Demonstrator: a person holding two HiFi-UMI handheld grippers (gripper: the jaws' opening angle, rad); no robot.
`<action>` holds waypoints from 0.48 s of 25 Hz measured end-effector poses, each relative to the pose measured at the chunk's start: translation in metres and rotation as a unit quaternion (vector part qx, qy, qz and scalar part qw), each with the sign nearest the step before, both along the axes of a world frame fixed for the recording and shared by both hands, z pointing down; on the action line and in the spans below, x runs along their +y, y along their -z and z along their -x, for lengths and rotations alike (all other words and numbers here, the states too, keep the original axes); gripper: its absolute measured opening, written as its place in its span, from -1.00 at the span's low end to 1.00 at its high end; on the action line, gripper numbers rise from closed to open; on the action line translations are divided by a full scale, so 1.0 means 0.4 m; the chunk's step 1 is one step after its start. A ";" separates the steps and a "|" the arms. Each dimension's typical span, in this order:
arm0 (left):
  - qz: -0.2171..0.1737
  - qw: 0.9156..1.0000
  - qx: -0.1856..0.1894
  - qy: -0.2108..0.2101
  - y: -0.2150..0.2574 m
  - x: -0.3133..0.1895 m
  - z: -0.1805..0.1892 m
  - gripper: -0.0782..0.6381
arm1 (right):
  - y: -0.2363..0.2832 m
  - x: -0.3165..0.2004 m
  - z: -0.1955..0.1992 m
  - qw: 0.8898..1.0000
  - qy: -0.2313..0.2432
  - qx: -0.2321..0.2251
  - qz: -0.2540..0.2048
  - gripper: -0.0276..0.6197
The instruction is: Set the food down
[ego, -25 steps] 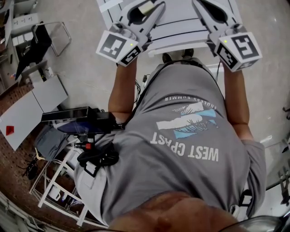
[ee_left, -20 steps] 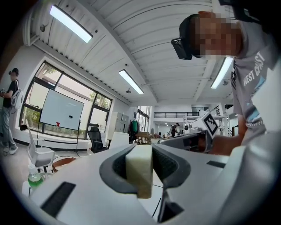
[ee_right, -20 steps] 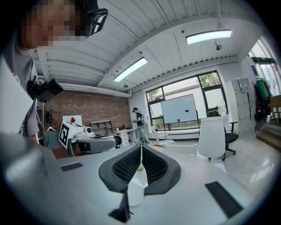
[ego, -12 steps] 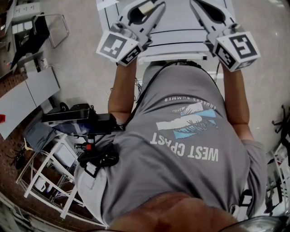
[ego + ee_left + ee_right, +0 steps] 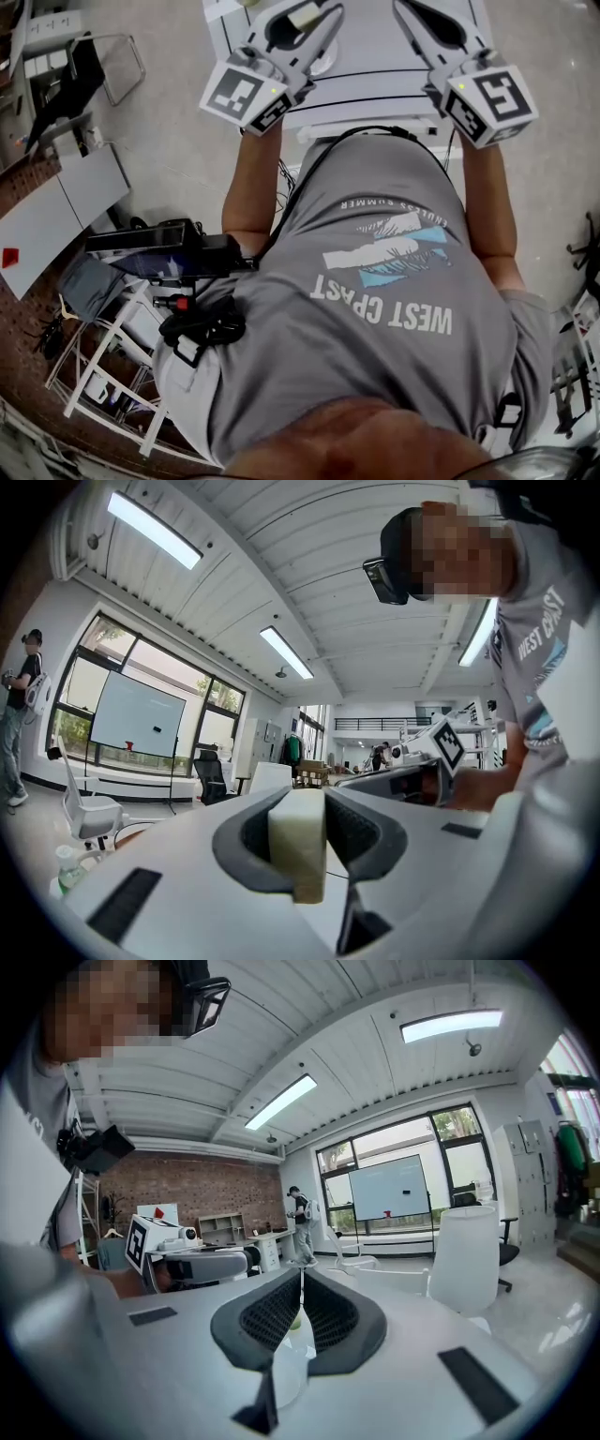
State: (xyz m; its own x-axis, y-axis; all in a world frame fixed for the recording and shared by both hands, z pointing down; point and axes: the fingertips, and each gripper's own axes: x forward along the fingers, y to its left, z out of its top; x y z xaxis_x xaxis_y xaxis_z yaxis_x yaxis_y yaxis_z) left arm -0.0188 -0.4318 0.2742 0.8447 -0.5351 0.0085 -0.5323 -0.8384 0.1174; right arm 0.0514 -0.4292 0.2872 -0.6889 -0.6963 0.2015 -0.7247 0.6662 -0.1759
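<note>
One pale food block (image 5: 298, 841) between left fingers (image 5: 247, 840)

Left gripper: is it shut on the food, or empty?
Shut on it. In the left gripper view, the left gripper has its pads pressing both sides of a pale cream block that stands upright between them.

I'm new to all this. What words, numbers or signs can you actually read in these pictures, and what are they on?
"WEST COAST": on the grey T-shirt, upside down in the head view.
"ENDLESS SUMMER": smaller arc on that shirt, only just readable.
Left marker cube and right marker cube: black-and-white patterns, no words.
Board by the windows: marks too small to read.
</note>
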 end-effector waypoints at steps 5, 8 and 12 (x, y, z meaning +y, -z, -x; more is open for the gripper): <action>0.000 1.000 -0.001 -0.022 -0.021 -0.028 0.014 -0.53 | -0.031 -0.022 0.024 1.000 -0.022 -0.002 -0.005 -0.89; 0.003 0.999 0.002 -0.034 -0.050 -0.054 0.022 -0.53 | -0.068 -0.043 0.034 0.999 -0.032 0.006 0.005 -0.89; 0.010 0.999 0.003 -0.053 -0.071 -0.072 0.018 -0.53 | -0.074 -0.064 0.033 0.999 -0.049 0.012 0.003 -0.89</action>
